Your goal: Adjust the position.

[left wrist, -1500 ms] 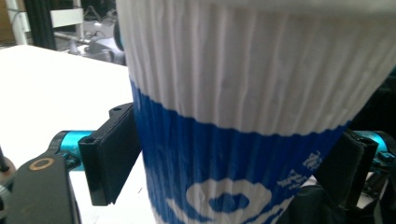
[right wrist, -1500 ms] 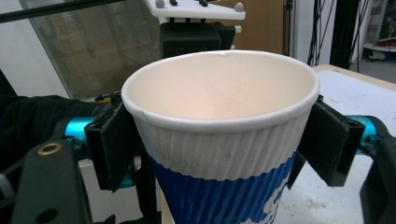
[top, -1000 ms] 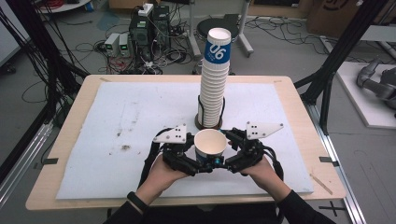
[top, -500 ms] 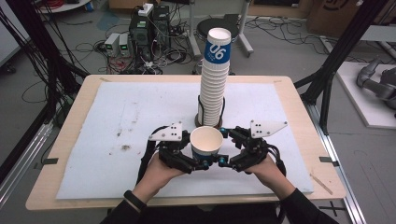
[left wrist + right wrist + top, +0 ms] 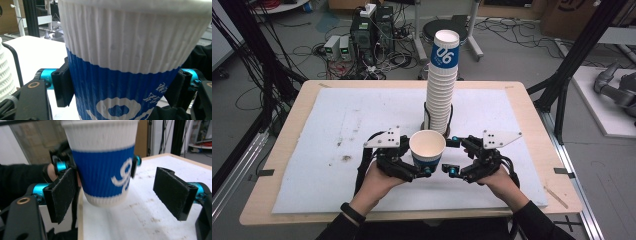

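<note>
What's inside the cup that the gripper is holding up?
From above, the cup in the left gripper looks empty: just its plain pale inner wall, nothing poking out. The very bottom is in shadow, so something tiny lying flat there cannot be ruled out.

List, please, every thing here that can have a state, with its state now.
Paper cup: upright, empty, lifted off the white mat, clamped at its blue band.
Left gripper: shut on the paper cup, a pad on each side.
Right gripper: open, pads apart and off the cup.
Stack of paper cups: upright, nested, standing on the white mat.
</note>
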Motion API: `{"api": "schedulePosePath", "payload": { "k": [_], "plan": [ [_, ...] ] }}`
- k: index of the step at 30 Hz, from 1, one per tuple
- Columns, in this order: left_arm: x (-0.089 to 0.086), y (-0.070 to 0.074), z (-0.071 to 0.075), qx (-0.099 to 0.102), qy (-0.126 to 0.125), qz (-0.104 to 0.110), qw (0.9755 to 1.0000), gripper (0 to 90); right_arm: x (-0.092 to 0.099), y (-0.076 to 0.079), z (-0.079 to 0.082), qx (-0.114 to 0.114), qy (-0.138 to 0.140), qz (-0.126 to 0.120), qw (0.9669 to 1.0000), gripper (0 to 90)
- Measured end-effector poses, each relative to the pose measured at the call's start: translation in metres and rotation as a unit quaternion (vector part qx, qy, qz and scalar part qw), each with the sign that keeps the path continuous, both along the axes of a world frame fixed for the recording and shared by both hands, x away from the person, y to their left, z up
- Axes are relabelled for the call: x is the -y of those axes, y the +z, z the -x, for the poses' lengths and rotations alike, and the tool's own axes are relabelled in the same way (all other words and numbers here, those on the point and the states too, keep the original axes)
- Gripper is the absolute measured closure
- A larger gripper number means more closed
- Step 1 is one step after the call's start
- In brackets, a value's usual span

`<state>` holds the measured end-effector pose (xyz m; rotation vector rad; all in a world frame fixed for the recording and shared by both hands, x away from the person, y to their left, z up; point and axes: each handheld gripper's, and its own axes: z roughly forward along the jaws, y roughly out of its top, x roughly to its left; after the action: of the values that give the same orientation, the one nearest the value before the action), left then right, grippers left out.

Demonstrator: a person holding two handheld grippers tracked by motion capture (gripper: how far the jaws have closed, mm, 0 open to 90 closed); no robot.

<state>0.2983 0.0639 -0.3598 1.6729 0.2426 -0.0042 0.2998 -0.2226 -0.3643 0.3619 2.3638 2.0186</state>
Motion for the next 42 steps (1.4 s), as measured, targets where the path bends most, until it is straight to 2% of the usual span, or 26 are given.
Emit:
{"api": "schedulePosePath", "payload": {
  "k": [7,14,26,29,32,35,42],
  "plan": [
    [-0.002,0.002,0.001,-0.003,0.007,0.015,0.9999,24.8,-0.010,-0.011,0.002,-0.002,0.006,0.019,0.9998,19.0],
    [0.001,0.003,0.002,-0.005,0.003,0.018,0.9998,24.8,-0.021,-0.016,0.005,0.000,0.010,0.034,0.9994,18.9],
    [0.011,0.000,0.006,-0.003,-0.006,0.014,0.9999,24.9,-0.034,-0.022,0.011,-0.012,0.018,0.027,0.9994,19.3],
    [0.012,0.000,0.007,-0.003,-0.007,0.015,0.9999,25.0,-0.035,-0.023,0.011,-0.012,0.021,0.028,0.9993,25.5],
    [0.013,-0.001,0.007,-0.004,-0.007,0.014,0.9999,24.9,-0.035,-0.023,0.011,-0.019,0.020,0.024,0.9993,26.3],
    [0.013,-0.001,0.007,0.000,-0.007,0.013,0.9999,24.9,-0.034,-0.023,0.010,-0.017,0.017,0.025,0.9994,29.7],
    [0.014,-0.001,0.007,0.001,-0.009,0.010,0.9999,24.6,-0.033,-0.024,0.010,-0.020,0.023,0.029,0.9991,30.7]
  ]
}}
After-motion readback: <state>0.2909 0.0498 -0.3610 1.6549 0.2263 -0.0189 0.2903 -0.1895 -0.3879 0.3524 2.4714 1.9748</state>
